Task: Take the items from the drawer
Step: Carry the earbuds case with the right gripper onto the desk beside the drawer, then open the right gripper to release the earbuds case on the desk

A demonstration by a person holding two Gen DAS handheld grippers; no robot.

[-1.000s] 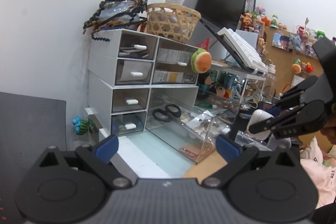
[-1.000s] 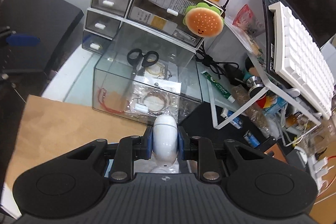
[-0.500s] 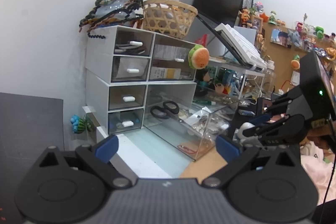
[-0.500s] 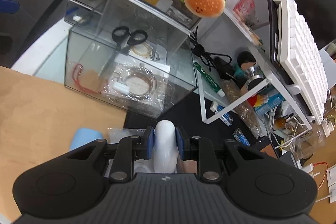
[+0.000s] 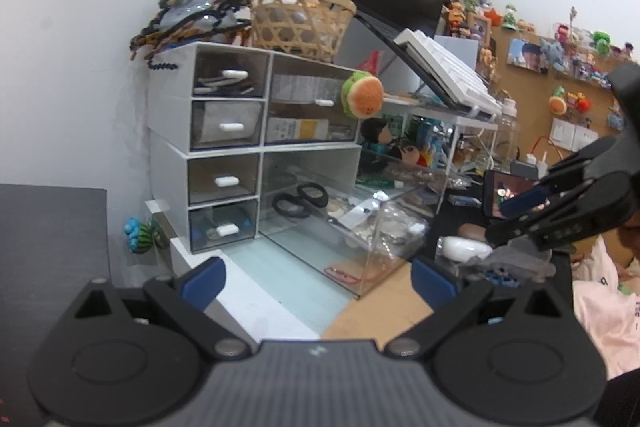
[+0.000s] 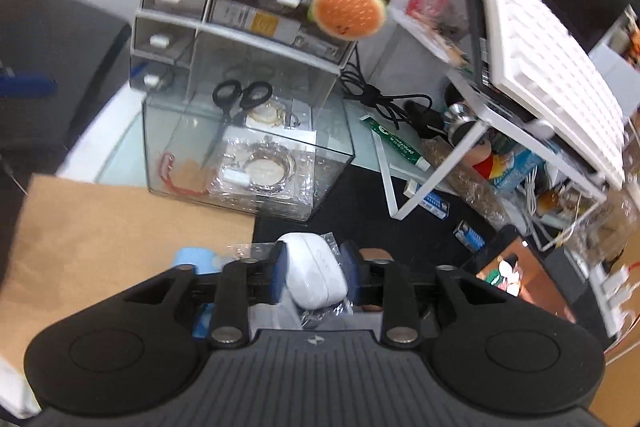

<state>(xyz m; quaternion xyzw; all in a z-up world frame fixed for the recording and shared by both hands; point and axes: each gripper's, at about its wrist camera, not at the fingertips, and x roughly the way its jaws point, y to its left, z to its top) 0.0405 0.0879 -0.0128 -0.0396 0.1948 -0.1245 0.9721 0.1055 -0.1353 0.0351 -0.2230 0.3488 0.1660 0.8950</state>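
Observation:
A clear drawer (image 6: 248, 147) is pulled out of the white organizer (image 6: 240, 15); it holds black scissors (image 6: 236, 99), a red cord and bagged trinkets. In the left wrist view the drawer (image 5: 352, 223) stands open at centre. A white oval case (image 6: 314, 277) lies on plastic bags on the desk, between the pads of my right gripper (image 6: 314, 273), whose jaws stand slightly apart around it. In the left wrist view the case (image 5: 466, 247) lies below my right gripper (image 5: 520, 219). My left gripper (image 5: 316, 277) is open and empty, in front of the organizer.
A burger plush (image 6: 348, 11) hangs on an upper drawer. A white keyboard (image 6: 552, 67) sits on a white stand, a phone (image 6: 516, 271) on the black mat. A brown sheet (image 6: 120, 227) covers the desk's front. A wicker basket (image 5: 300, 19) tops the organizer.
My right gripper has carried the white case from in front of the drawer down to the bags on the desk and has opened its jaws a little. My left gripper has hardly moved.

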